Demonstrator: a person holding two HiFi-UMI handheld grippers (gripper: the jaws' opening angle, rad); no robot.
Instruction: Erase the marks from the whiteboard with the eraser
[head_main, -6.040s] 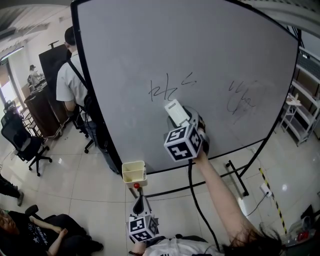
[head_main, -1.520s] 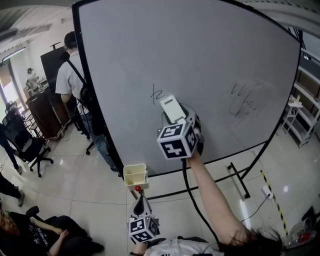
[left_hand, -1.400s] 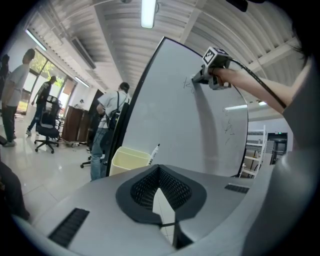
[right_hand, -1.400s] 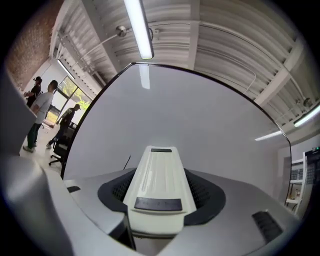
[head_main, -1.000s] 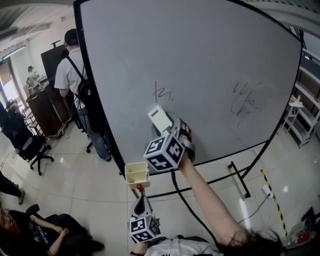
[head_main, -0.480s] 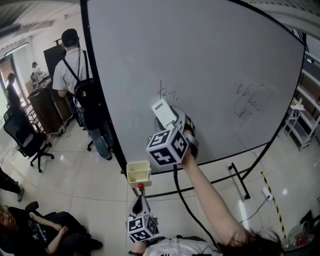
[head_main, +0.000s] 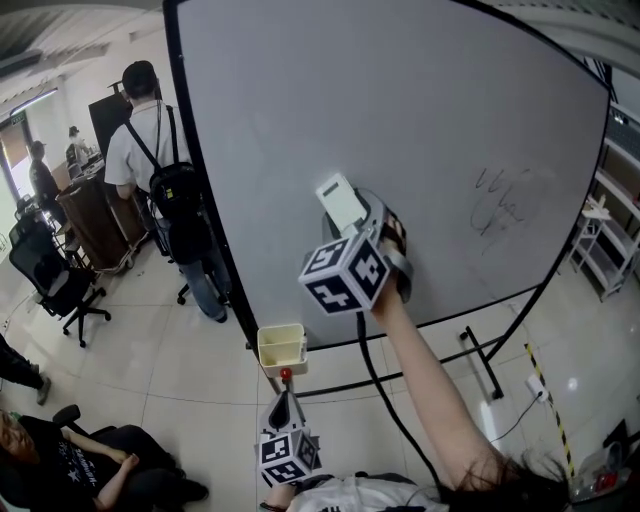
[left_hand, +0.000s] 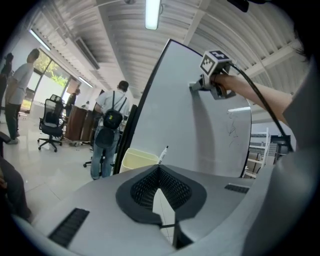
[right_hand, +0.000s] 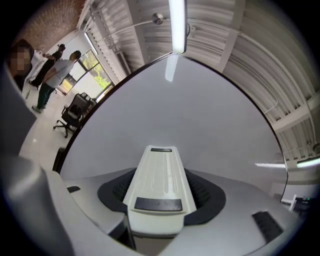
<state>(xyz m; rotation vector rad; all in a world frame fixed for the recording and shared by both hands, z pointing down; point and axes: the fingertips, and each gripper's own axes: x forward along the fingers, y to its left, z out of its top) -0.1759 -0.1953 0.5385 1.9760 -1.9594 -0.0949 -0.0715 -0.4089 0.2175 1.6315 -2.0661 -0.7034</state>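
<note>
Mostly clean whiteboard (head_main: 400, 120), eraser (head_main: 341, 203) against it, glossy tiled floor (head_main: 150, 350)

The eraser (head_main: 341, 203) hides the whiteboard (head_main: 400, 100) beneath it; the faint scribble (head_main: 497, 205) at right is too small to read.

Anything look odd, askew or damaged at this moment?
Nothing stands out. The right gripper holds the eraser up at the whiteboard; one faint scribble sits on its right side, not yet erased.
</note>
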